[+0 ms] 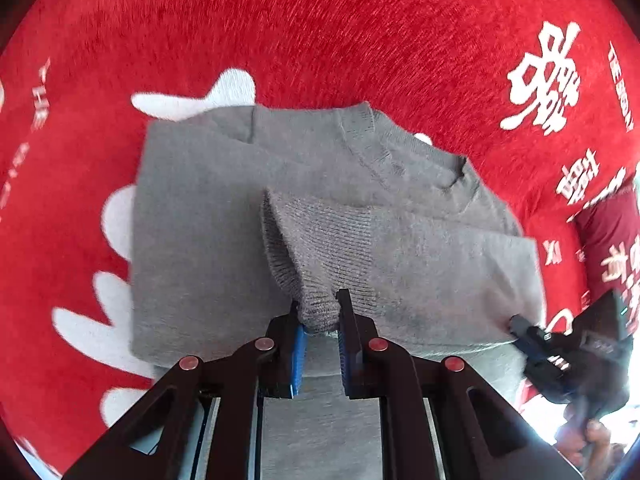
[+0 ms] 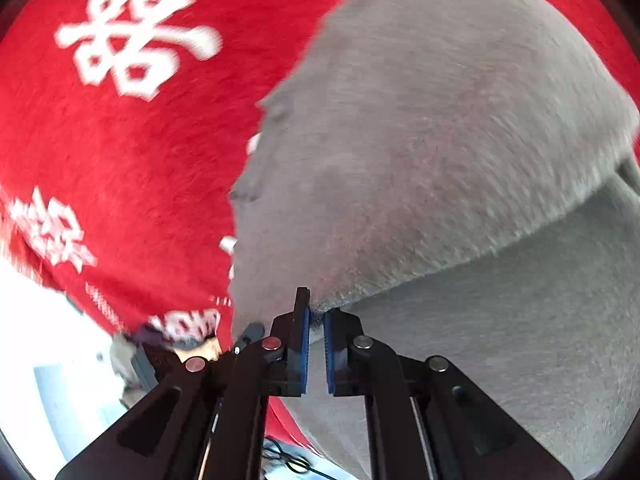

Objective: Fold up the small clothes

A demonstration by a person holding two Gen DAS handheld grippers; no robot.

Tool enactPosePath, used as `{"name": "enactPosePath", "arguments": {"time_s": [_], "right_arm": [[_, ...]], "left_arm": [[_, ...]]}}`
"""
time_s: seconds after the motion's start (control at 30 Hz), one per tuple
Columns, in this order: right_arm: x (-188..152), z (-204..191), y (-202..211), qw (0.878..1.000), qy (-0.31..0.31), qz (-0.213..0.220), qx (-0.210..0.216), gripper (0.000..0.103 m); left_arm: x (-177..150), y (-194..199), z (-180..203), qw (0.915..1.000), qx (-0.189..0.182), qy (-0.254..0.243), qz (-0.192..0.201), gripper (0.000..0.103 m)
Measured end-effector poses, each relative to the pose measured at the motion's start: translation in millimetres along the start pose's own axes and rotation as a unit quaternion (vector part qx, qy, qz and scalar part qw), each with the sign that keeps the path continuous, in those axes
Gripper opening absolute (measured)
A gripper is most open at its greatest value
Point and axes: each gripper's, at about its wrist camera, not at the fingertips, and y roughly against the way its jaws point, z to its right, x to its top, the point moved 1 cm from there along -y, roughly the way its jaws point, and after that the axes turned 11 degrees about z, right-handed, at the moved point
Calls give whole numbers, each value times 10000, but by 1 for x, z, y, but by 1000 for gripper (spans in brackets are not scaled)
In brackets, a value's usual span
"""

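1. The grey sweater (image 1: 224, 216) lies partly folded on the red cloth (image 1: 320, 20) covering the counter.
2. Left gripper (image 1: 322, 316): its fingers pinch the ribbed cuff (image 1: 316, 308) of a sleeve folded across the body.
3. Right gripper (image 2: 316, 320): its fingers pinch the sweater's near right edge.
4. The knit looks soft, light and limp; hems and cuffs probably give the firmest hold.
5. Only the left view shows the neckline (image 1: 400, 152); the right view is blurred.
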Motion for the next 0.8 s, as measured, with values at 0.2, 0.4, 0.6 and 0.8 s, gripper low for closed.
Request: {"name": "enactPosePath", "arguments": {"time_s": [0.2, 0.4, 0.6, 0.8], "right_arm": [[-11, 4, -28, 9941, 657, -406, -760, 13], [-5, -28, 16, 9722, 2043, -348, -1090, 49], [50, -10, 74, 9568, 2195, 623, -1803, 49], [85, 41, 45, 9750, 1286, 114, -1810, 20]], "left_arm": [[-10, -1, -8, 9981, 569, -249, -7, 38], [-13, 14, 0, 9937, 980, -518, 147, 85], [-5, 14, 6, 9929, 1065, -450, 268, 85], [-8, -15, 13, 9841, 1631, -697, 76, 85]]}}
